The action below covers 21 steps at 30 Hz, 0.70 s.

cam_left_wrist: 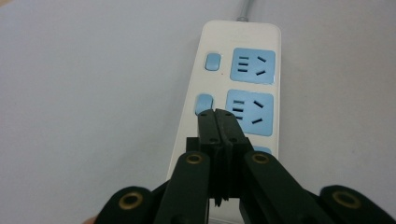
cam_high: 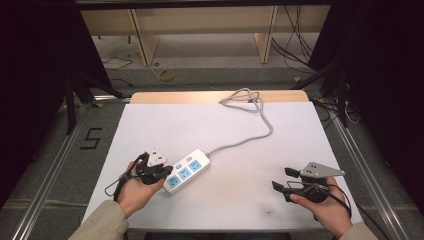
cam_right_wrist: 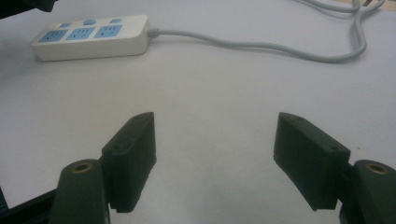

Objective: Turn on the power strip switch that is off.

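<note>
Power strip (cam_high: pixel 186 171) on the white table (cam_high: pixel 240 150), left of centre.
Left gripper (cam_left_wrist: pixel 218 116), jaws pressed together, tips at the middle switch (cam_left_wrist: pixel 204 103); right gripper (cam_right_wrist: pixel 215 154) spread wide, well apart, holding nothing. Grey cord (cam_high: pixel 250 131) trails back.

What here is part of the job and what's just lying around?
In play, likely: power strip, its grey cord, left gripper shut over a switch, right gripper open.
Lying about: floor cables, wooden shelf.
</note>
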Each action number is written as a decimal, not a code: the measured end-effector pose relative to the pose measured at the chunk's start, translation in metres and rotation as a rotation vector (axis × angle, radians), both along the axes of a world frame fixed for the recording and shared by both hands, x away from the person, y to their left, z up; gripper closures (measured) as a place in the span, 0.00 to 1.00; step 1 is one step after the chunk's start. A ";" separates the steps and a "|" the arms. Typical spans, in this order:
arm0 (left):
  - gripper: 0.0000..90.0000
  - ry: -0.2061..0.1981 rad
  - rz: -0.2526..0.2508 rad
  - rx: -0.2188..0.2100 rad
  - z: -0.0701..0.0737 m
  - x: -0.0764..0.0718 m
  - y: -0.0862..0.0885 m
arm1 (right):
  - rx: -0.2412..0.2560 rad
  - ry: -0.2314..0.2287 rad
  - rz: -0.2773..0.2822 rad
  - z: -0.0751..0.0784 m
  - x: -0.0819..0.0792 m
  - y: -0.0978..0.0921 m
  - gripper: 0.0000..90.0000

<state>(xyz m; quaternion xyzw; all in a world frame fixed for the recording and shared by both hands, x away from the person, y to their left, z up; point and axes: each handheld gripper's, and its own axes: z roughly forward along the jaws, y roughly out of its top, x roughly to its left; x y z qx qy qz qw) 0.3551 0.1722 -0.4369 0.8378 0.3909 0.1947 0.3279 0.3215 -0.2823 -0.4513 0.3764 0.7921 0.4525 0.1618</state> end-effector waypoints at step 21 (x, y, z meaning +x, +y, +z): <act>1.00 0.004 0.015 0.013 0.001 0.011 -0.001 | 0.001 -0.004 -0.001 0.001 0.000 0.000 0.33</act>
